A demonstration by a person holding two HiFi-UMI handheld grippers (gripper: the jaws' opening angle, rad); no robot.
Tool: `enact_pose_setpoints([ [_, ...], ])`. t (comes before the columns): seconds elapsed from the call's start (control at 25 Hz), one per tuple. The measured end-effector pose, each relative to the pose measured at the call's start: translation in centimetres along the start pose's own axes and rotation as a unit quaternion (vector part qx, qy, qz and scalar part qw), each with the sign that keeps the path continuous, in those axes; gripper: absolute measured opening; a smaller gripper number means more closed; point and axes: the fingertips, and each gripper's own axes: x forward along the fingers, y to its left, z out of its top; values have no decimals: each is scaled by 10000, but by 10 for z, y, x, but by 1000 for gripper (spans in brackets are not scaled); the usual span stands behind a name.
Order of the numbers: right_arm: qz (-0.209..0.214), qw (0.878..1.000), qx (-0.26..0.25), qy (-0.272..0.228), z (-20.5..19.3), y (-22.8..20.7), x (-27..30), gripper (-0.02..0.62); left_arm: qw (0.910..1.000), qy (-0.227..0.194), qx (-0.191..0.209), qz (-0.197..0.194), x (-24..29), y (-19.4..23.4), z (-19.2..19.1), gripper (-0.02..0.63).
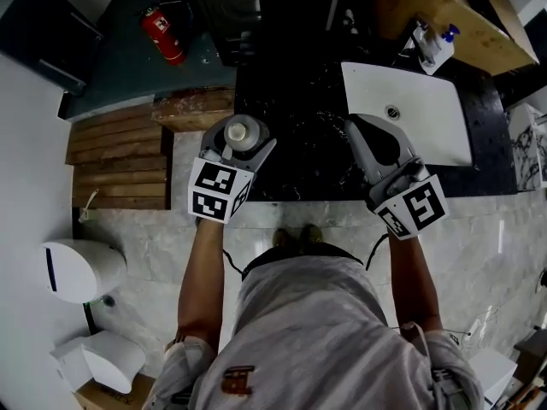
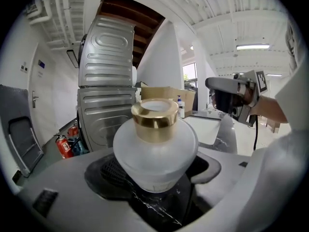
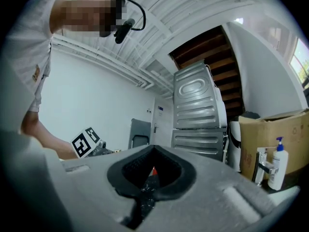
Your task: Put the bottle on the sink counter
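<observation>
One frosted white round bottle with a gold cap, clamped in my left gripper above the one black marble counter, left of the single white rectangular basin. My right gripper: jaws closed together, holding nothing, beside the basin.

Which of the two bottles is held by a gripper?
The frosted bottle with the gold cap, clamped in the left gripper. The blue-pump bottle stands free by the cardboard box.

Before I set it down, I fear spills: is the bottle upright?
Upright: the bottle stands cap up between the jaws of the left gripper.
</observation>
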Motion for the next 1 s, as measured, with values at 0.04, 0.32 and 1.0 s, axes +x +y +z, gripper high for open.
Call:
enact_pose_setpoints([
  [0.04,29,10000,19,9,-2,-2,2,0,9999,97,1,26,4,2,-5,330],
  [0.32,238,9996,146,92,-21,-8,17,0,9978,635,-122,113,23,11,-36,330],
  [1.0,312,9993,171,134,-28,-20,16,0,9915,1284,-176,100,40,13,-66,330],
])
